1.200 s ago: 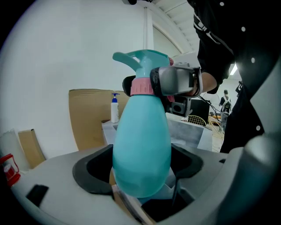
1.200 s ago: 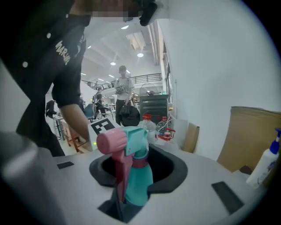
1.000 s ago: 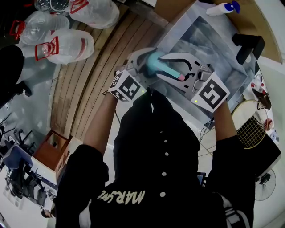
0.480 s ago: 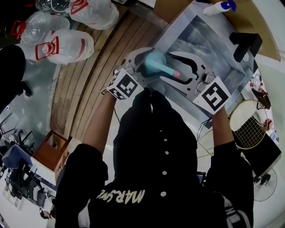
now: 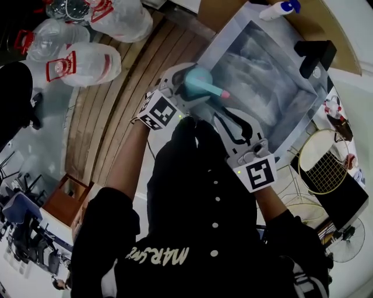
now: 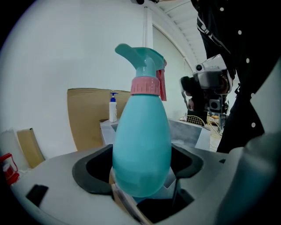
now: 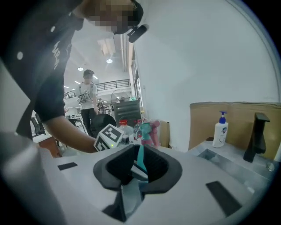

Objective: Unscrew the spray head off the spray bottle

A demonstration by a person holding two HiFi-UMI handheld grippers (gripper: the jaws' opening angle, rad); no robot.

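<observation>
A teal spray bottle [image 5: 198, 80] with a pink collar [image 6: 145, 85] and a teal spray head [image 6: 141, 58] stands up out of my left gripper [image 5: 187, 87], which is shut on its belly [image 6: 142, 132]. The black pads [image 6: 94, 169] press on both sides of the bottle. My right gripper [image 5: 224, 121] hangs apart from the bottle, below and to its right, close to the person's chest. Its jaws have just been closing and are drawn nearly together with nothing between them [image 7: 138, 169]. In the right gripper view the bottle [image 7: 144, 131] shows small beyond the tips.
A steel sink basin [image 5: 262, 64] lies beyond the bottle, with a black faucet [image 5: 315, 55] and a white pump bottle [image 5: 277, 10] at its far side. Large water jugs [image 5: 87, 61] lie at the left on the floor. A racket [image 5: 323, 166] rests at the right.
The right gripper came off the spray head and swung down and right toward the person's body. Its jaws widened, then narrowed, with nothing in them. The left gripper kept the bottle in place.
</observation>
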